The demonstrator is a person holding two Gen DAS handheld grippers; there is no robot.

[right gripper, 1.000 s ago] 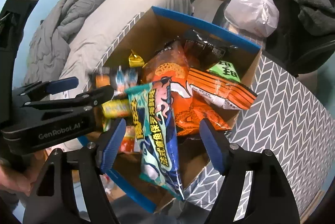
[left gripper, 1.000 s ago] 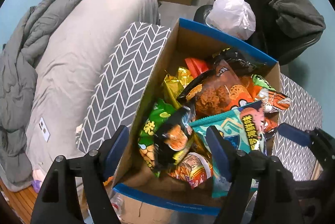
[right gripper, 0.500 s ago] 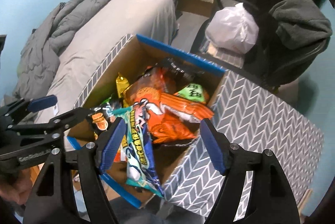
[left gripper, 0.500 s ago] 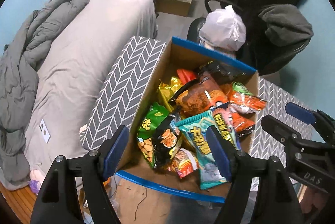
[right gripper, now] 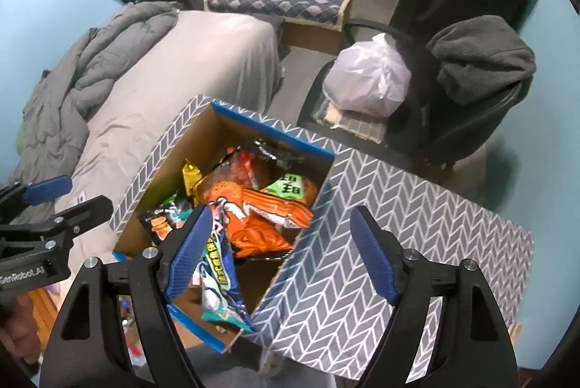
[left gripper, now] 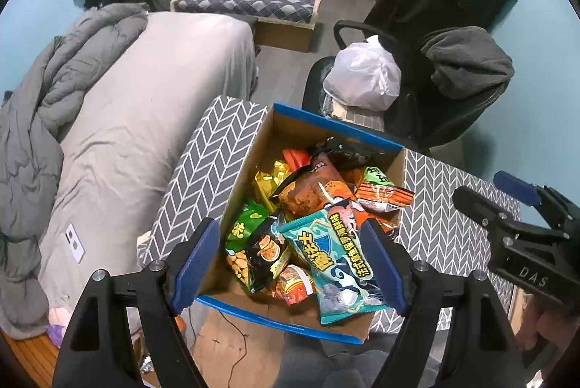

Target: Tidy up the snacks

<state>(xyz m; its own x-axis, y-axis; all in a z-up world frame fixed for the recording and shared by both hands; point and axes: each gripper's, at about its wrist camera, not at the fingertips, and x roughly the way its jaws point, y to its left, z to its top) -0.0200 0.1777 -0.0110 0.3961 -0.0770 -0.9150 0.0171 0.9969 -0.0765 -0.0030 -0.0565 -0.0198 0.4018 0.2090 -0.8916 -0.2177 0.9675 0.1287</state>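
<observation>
An open cardboard box [left gripper: 337, 128] with a blue rim is full of snack bags. On top lie a teal bag [left gripper: 337, 261], a brown-orange bag [left gripper: 311, 188] and a green bag [left gripper: 243, 228]. My left gripper [left gripper: 288, 263] hovers well above the near half of the box, its jaws opening with nothing between them. My right gripper [right gripper: 281, 252] hangs above the box's right edge [right gripper: 326, 170]. Its jaws are opening too and hold nothing. Below it the teal bag [right gripper: 217, 275] droops over the near rim beside an orange bag [right gripper: 268, 217]. Each gripper shows in the other's view: right gripper [left gripper: 514, 232], left gripper [right gripper: 47, 232].
Grey herringbone panels [left gripper: 206, 170] [right gripper: 380, 243] spread out on both sides of the box. A bed [left gripper: 145, 98] with a grey duvet lies to the left. Behind the box an office chair carries a white plastic bag [left gripper: 362, 79] and a grey garment [left gripper: 467, 61].
Both grippers have risen away from the box, which now looks smaller and further below. Both sets of jaws stand a little wider. The right gripper has shifted toward the box's right side.
</observation>
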